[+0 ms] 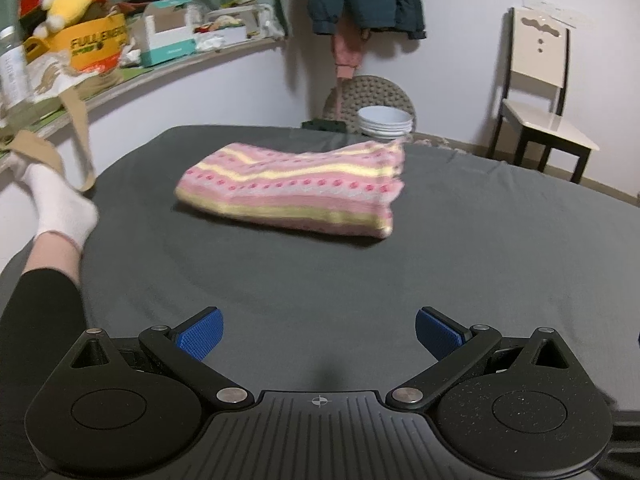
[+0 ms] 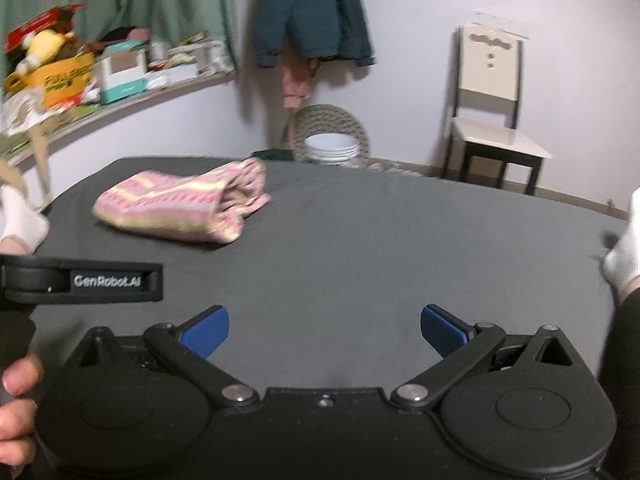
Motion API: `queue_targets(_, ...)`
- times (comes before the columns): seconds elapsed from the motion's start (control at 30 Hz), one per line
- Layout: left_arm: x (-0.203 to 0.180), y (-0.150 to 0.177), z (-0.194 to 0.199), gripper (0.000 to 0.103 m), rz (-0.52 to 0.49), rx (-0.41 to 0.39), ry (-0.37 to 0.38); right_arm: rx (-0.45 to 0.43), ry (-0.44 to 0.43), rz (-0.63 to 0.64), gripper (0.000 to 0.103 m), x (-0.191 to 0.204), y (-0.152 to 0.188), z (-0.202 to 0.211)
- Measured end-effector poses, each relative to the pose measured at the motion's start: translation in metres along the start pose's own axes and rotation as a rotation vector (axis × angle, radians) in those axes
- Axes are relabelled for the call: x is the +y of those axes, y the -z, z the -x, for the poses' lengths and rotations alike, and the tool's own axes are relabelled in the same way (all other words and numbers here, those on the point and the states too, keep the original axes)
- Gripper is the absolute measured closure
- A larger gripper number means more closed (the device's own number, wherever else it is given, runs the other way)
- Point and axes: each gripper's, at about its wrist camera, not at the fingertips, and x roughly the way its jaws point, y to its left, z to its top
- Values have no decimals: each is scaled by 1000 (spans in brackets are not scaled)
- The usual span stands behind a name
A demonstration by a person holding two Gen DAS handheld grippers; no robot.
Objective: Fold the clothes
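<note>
A pink, yellow and grey striped knitted garment point(image 1: 296, 196) lies folded into a thick bundle on the dark grey cloth-covered surface point(image 1: 360, 280). In the right wrist view the same garment point(image 2: 180, 208) sits at the far left. My left gripper point(image 1: 319, 334) is open, well back from the garment, with nothing between its blue pads. My right gripper point(image 2: 324, 330) is also open and empty, nearer the front edge. The body of the left gripper point(image 2: 80, 282) shows at the left of the right wrist view, held by a hand point(image 2: 16, 408).
A person's foot in a white sock point(image 1: 60, 204) rests at the left edge, another sock point(image 2: 624, 252) at the right. A cluttered shelf point(image 1: 120, 40) runs along the left wall. White bowls point(image 1: 386, 120), a round chair back and a cream chair point(image 1: 544, 92) stand beyond the far edge.
</note>
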Motion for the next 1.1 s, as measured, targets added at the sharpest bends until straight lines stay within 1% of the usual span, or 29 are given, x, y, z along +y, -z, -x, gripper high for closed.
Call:
queue_targets(0.07, -15, -7, -1, 0, -12, -13, 17, -13, 41, -20, 0, -14, -6, -4)
queue_targets(0.17, -42, -19, -9, 0, -41, -16, 59, -26, 101, -48, 0, -46, -17, -13)
queue_targets(0.33, -95, -31, -34, 0, -101, -38, 117, 1, 203, -82, 0, -105, -21, -46)
queue_targets(0.37, -102, -31, -40, 0, -106, -40, 131, 3, 212, -95, 0, -115, -19, -54)
queue_targets(0.47, -130, -30, -59, 0, -109, -35, 197, -5, 202, -127, 0, -144, -11, -76)
queue_targets(0.53, -148, -30, -74, 0, -114, -8, 239, -2, 187, -149, 0, -158, -6, -93)
queue_targets(0.6, -165, -29, -90, 0, -116, 25, 263, 14, 199, -171, 0, -169, -3, -108)
queue_targets(0.67, -178, -26, -105, 0, -119, 38, 260, 45, 225, -184, 0, -175, -1, -125)
queue_targets(0.73, -189, -24, -116, 0, -121, 39, 242, 54, 252, -159, 0, -176, 1, -136)
queue_targets(0.77, -195, -21, -118, 0, -128, 21, 227, 59, 266, -145, 0, -176, 3, -141)
queue_targets(0.8, -200, -18, -119, 0, -144, -14, 206, 65, 273, -137, 0, -176, 5, -146)
queue_targets(0.87, -211, -14, -119, 0, -192, -79, 176, 41, 270, -151, 0, -177, 10, -149)
queue_targets(0.93, -213, -14, -120, 0, -201, -100, 181, 32, 262, -171, 0, -180, 12, -150)
queue_targets(1.1, -215, -18, -130, 0, -167, -103, 207, 23, 244, -202, 0, -190, 12, -152)
